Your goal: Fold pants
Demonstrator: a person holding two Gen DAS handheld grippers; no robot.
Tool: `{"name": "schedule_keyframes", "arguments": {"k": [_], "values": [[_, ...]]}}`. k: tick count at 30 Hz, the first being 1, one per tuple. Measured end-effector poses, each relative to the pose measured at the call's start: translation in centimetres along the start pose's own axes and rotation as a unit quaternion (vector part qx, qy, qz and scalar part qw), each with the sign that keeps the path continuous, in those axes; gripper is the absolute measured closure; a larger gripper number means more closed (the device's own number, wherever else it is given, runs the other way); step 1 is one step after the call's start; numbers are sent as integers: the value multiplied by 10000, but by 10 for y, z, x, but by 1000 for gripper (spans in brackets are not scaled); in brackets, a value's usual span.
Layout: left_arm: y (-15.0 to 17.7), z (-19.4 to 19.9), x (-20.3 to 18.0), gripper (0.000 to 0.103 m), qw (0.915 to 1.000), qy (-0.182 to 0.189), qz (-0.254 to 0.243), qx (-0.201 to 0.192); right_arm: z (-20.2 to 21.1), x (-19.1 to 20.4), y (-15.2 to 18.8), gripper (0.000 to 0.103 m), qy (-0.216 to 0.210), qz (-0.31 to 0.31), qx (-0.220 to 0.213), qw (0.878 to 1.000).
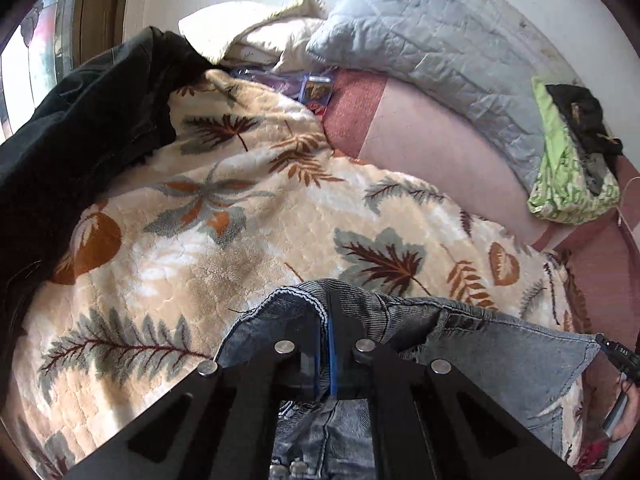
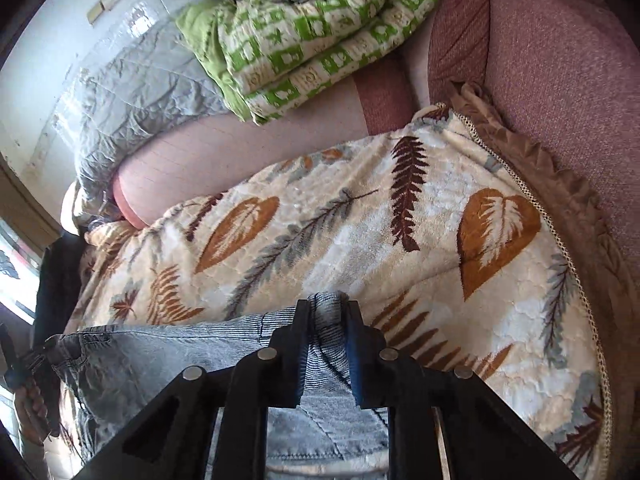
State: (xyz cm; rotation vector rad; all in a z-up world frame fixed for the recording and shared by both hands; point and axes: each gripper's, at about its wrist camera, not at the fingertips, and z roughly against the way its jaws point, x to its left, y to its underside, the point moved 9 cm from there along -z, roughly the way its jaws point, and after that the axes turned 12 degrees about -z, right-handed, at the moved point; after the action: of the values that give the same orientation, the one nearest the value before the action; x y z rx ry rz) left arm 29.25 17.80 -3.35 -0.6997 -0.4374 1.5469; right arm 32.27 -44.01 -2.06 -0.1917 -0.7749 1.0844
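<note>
Faded blue denim pants hang stretched between my two grippers above a leaf-patterned cream blanket. My left gripper is shut on one end of the pants' edge, with denim bunched around its fingers. My right gripper is shut on the other end of the pants, a fold of denim pinched between its fingers. The right gripper shows at the right edge of the left wrist view; the left gripper shows at the left edge of the right wrist view.
The blanket covers a pink-red sofa. A dark jacket lies at the left, a grey quilt at the back, and a folded green-and-white blanket with dark clothes on it at the right end.
</note>
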Motion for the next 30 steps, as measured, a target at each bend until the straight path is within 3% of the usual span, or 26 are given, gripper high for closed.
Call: {"name": "schedule_keyframes", "arguments": {"k": [3, 7, 10, 12, 15, 17, 18, 19, 20, 22, 24, 27, 30], "values": [[19, 55, -3, 100, 9992, 205, -79, -328, 47, -2, 19, 85, -290, 74, -193, 9994], [76, 106, -4, 100, 9972, 558, -206, -451, 95, -28, 71, 85, -604, 166, -222, 9978], [140, 115, 3, 100, 9967, 733, -340, -61, 104, -63, 131, 85, -627, 224, 82, 9977], [184, 104, 12, 97, 9949, 773, -403, 501, 97, -86, 176, 83, -626, 241, 564, 9962], [230, 90, 30, 95, 9888, 543, -424, 1321, 81, -114, 232, 81, -322, 323, 1285, 9907], [234, 94, 38, 91, 9889, 425, -366, 1374, 81, -124, 247, 59, -248, 260, 1461, 9886], [228, 100, 40, 91, 9906, 250, -376, 1292, 84, -129, 246, 43, -175, 153, 1431, 9894], [220, 107, 43, 88, 9923, 51, -414, 1165, 89, -132, 241, 40, -155, 40, 1304, 9913], [210, 114, 44, 86, 9940, -102, -422, 1002, 96, -133, 232, 40, -164, -63, 1137, 9934], [191, 128, 45, 64, 9969, -277, -307, 675, 108, -130, 212, 40, -265, -309, 796, 9960], [174, 143, 41, 55, 9988, -388, -171, 264, 115, -116, 201, 40, -565, -527, 712, 9945], [163, 146, 16, 50, 9999, 14, -128, 37, 112, -83, 205, 37, -1207, -561, 914, 9869], [172, 124, -11, 49, 9988, 271, -327, 231, 87, -76, 225, 35, -1148, -568, 1236, 9840]]}}
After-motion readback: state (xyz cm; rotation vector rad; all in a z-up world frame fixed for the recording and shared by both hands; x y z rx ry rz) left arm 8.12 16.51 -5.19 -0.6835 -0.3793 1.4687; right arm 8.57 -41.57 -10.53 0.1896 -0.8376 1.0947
